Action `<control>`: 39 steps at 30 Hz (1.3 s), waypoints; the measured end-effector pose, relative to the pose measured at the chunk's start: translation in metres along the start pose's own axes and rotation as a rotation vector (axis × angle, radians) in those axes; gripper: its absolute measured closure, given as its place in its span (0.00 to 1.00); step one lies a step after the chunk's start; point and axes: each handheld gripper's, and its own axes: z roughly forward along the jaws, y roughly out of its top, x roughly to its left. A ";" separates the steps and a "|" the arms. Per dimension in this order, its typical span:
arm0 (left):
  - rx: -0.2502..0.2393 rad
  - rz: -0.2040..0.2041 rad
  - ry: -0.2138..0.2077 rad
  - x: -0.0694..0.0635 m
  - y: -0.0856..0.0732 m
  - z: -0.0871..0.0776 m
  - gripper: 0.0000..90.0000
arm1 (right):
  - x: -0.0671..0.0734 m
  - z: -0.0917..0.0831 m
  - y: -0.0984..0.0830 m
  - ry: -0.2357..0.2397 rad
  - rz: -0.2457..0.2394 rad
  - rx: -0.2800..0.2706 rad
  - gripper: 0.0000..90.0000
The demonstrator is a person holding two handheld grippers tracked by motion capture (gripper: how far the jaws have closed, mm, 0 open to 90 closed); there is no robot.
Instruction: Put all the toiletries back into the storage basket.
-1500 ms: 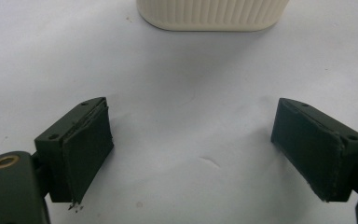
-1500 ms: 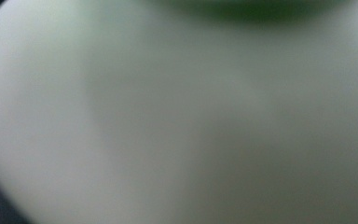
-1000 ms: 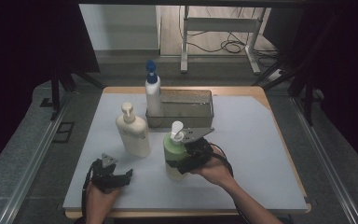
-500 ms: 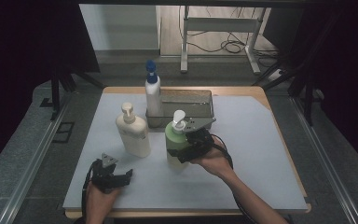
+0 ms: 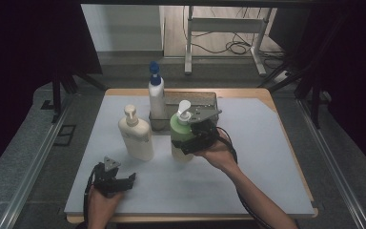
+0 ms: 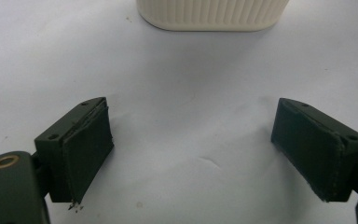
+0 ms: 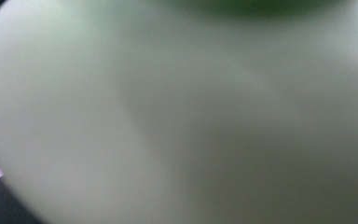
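A pale green pump bottle (image 5: 181,134) with a white pump hangs just above the table in front of the metal basket (image 5: 208,99). My right gripper (image 5: 190,141) is shut on its body from the right side. In the right gripper view the green bottle (image 7: 177,116) is pressed close to the camera and blurred, hiding the jaws. My left gripper (image 5: 124,181) rests near the table's front left, open with nothing between its pads (image 6: 86,149). It faces the base of a cream pump bottle (image 6: 212,14), which stands upright (image 5: 136,136) left of the green one.
A tall white bottle with a blue pump (image 5: 156,95) stands in the left end of the basket. The white mat (image 5: 267,157) covers the tabletop, with bare room on its right half. A metal stand and cables (image 5: 228,45) lie on the floor beyond.
My right hand has carried the green bottle up and away from the front edge, toward the basket. The left gripper has stayed where it was.
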 end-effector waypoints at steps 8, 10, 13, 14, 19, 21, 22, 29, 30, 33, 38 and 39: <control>0.001 0.001 0.000 0.000 0.000 0.000 0.13 | -0.008 0.002 0.011 -0.022 0.015 -0.007 0.13; 0.001 0.001 0.000 0.000 0.000 0.000 0.13 | -0.010 0.002 0.014 -0.027 0.013 -0.009 0.13; 0.002 0.001 0.000 0.000 0.000 0.000 0.13 | -0.011 0.002 0.019 -0.037 0.015 -0.010 0.13; 0.002 0.002 0.001 0.000 0.000 0.000 0.13 | -0.012 0.003 0.020 -0.041 0.014 -0.009 0.13; 0.002 0.002 0.000 0.000 0.000 0.000 0.13 | -0.017 0.004 0.028 -0.058 0.021 -0.015 0.13; 0.002 0.002 0.000 0.000 0.000 0.000 0.13 | -0.019 0.004 0.030 -0.066 0.027 -0.015 0.13; 0.004 0.005 0.001 0.000 0.000 0.000 0.13 | -0.020 0.005 0.032 -0.071 0.026 -0.016 0.13; 0.001 0.001 0.000 0.000 0.000 0.000 0.13 | -0.027 0.007 0.042 -0.093 0.036 -0.024 0.13; 0.001 0.001 0.000 0.000 0.000 0.000 0.13 | -0.028 0.008 0.044 -0.098 0.037 -0.022 0.13; 0.001 0.001 0.000 0.000 0.000 0.000 0.13 | -0.030 0.010 0.048 -0.109 0.036 -0.022 0.13; 0.001 0.001 0.000 0.000 0.000 0.000 0.13 | -0.035 0.012 0.051 -0.122 0.046 -0.021 0.13; 0.001 0.001 0.000 0.000 0.000 0.000 0.13 | -0.036 0.012 0.052 -0.129 0.044 -0.019 0.13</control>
